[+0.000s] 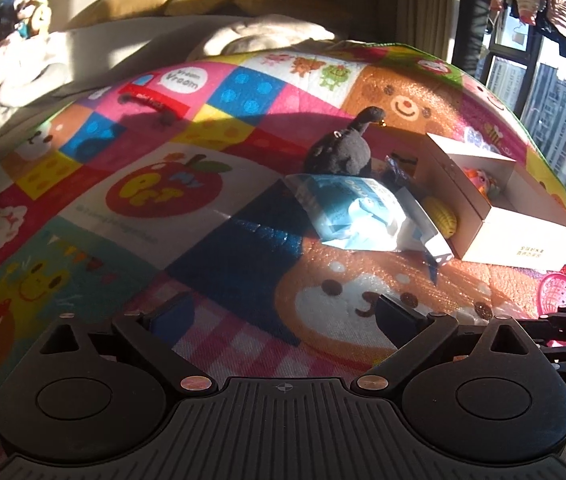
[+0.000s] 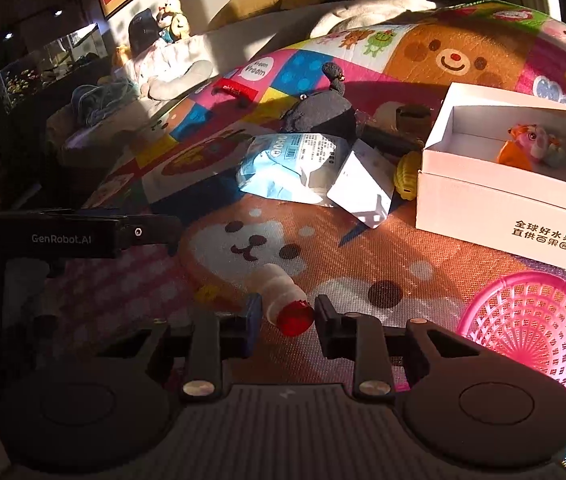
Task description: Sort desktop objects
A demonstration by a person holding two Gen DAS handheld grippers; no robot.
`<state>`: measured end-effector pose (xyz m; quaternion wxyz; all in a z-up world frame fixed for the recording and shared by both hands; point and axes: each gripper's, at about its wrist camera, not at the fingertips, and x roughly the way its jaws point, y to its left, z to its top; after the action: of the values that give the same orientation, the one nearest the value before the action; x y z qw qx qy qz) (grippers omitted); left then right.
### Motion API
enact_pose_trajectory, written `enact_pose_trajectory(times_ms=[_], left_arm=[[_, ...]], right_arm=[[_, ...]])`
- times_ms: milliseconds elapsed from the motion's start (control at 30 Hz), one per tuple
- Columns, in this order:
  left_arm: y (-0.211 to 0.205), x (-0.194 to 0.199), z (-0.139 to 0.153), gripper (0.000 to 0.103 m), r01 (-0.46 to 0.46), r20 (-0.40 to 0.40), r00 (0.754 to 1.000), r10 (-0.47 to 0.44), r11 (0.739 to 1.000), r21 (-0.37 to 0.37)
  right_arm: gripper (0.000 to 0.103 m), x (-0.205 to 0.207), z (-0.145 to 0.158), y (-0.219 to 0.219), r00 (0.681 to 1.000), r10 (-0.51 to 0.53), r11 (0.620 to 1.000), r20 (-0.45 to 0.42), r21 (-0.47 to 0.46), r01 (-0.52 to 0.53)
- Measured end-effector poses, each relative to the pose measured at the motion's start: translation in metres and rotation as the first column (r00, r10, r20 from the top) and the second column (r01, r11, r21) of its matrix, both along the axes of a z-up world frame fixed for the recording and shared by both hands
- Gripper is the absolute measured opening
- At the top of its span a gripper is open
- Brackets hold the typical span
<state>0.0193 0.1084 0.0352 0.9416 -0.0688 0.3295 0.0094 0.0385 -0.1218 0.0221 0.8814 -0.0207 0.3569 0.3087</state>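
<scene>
A bright patchwork play mat (image 2: 435, 248) printed with cartoon bears carries everything. At right of the right wrist view sits an open white cardboard box (image 2: 499, 208), with a pink plastic basket (image 2: 535, 336) below it. Mid-frame lie a crinkled blue-and-white plastic packet (image 2: 283, 164), a black plush toy (image 2: 323, 112) and a yellow ridged toy (image 2: 407, 172).

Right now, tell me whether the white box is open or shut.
Open: the white box has no lid on, and a small toy figure lies inside.

toy (image 2: 533, 145) in box (image 2: 499, 208), basket (image 2: 535, 326) before it — pouch (image 2: 291, 164) left
</scene>
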Motion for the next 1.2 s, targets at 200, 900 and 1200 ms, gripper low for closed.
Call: enact_pose_trajectory(times_ms=[200,900,1200], left_arm=[[-0.002,-0.001,-0.006,0.101,0.021,-0.007,1.000,-0.021,0.999,-0.025],[0.003,-0.006,-0.013,0.102,0.022,-0.022,0.999,-0.024,0.999,-0.049],[-0.054,-0.005,-0.010,0.103,0.236,0.005,0.972,-0.236,0.971,0.029]], right_arm=[[0.028,-0.011,0.026,0.004,0.997,0.038,0.988,0.066,-0.153,-0.028],[0.037,-0.015,0.023,0.033,0.988,0.072,0.964,0.136,-0.262,-0.034],[0.073,-0.038,0.018,-0.037,0.906,-0.245,0.899,0.346,-0.270,0.346]])
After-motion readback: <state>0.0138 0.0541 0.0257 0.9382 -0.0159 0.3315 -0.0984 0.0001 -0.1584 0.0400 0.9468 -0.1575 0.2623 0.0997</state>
